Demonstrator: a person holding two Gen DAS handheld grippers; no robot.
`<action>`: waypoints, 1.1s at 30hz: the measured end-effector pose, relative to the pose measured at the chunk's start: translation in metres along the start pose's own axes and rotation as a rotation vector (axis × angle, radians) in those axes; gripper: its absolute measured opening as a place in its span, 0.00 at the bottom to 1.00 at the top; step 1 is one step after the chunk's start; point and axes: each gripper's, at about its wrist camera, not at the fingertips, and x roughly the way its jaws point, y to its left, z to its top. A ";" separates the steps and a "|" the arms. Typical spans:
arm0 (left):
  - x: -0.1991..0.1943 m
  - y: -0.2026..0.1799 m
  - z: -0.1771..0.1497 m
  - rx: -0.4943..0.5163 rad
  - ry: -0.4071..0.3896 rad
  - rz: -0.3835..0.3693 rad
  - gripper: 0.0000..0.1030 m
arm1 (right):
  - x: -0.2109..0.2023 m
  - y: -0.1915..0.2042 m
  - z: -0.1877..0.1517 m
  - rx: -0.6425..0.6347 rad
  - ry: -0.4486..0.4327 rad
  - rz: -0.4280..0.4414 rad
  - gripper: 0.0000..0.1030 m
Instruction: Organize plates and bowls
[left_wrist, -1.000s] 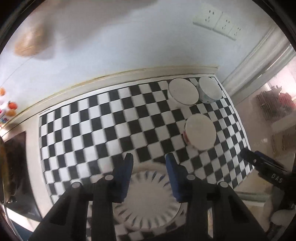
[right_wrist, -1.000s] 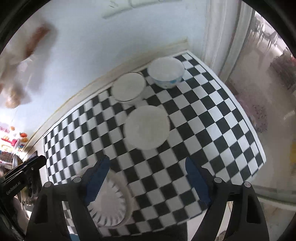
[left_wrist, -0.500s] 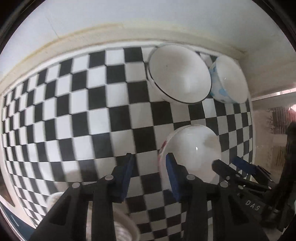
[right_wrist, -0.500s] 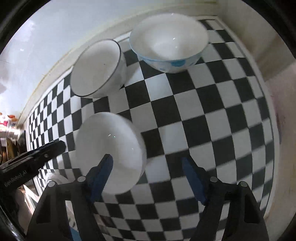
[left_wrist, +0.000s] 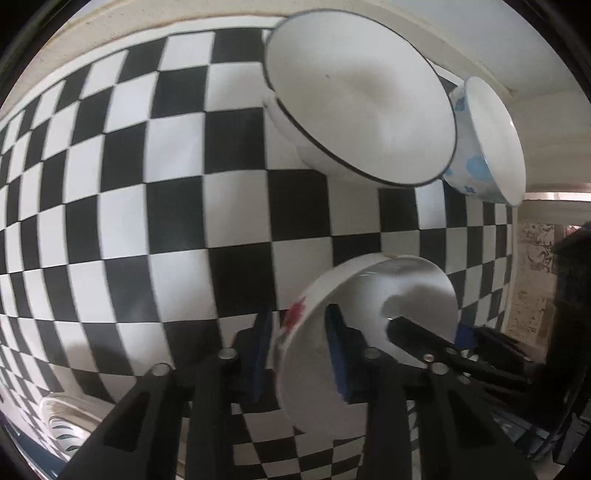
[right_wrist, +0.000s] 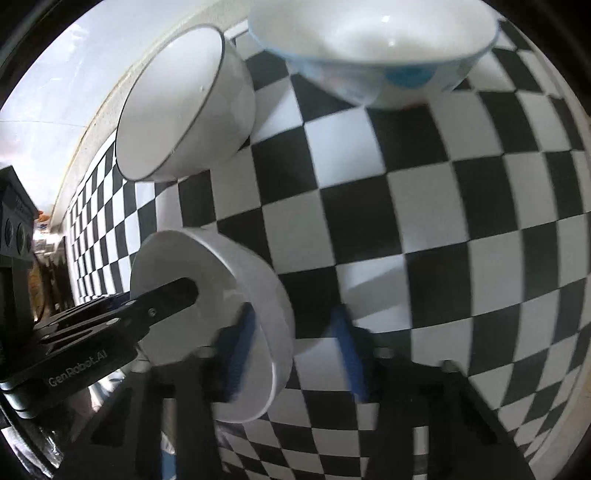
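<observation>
Checkered black-and-white cloth (left_wrist: 177, 206) spreads ahead of both tongs, and its smoothness is the widest hazard: a nudged bowl could skid on it. Ahead of the left tongs and to their right stands the black-rimmed bowl (left_wrist: 362, 96), touching or nearly touching the blue-patterned bowl (left_wrist: 484, 147) beyond it; a hasty carry could knock either. Nearest is the red-flowered bowl (left_wrist: 369, 332), which looks tipped, and both tools straddle its rim. The left tongs (left_wrist: 299, 354) have one pad outside the wall and one inside, close to it, though I cannot tell whether they pinch. The right tongs (right_wrist: 291, 354) are wide apart, one pad by the rim, the other well clear on the cloth. With two grips on opposite sides, uneven pulling could twist the glazed bowl free. Smallest, a ridged plate (left_wrist: 70, 421) sits behind, low left.
</observation>
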 end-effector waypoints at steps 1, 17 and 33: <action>-0.001 -0.002 -0.001 0.008 -0.006 0.003 0.24 | 0.002 0.000 -0.001 0.001 0.011 0.014 0.20; -0.021 -0.036 -0.074 0.124 0.014 0.001 0.23 | -0.019 -0.005 -0.086 -0.023 0.022 -0.018 0.14; 0.030 -0.047 -0.133 0.151 0.136 0.046 0.23 | 0.016 -0.024 -0.154 0.006 0.088 -0.020 0.14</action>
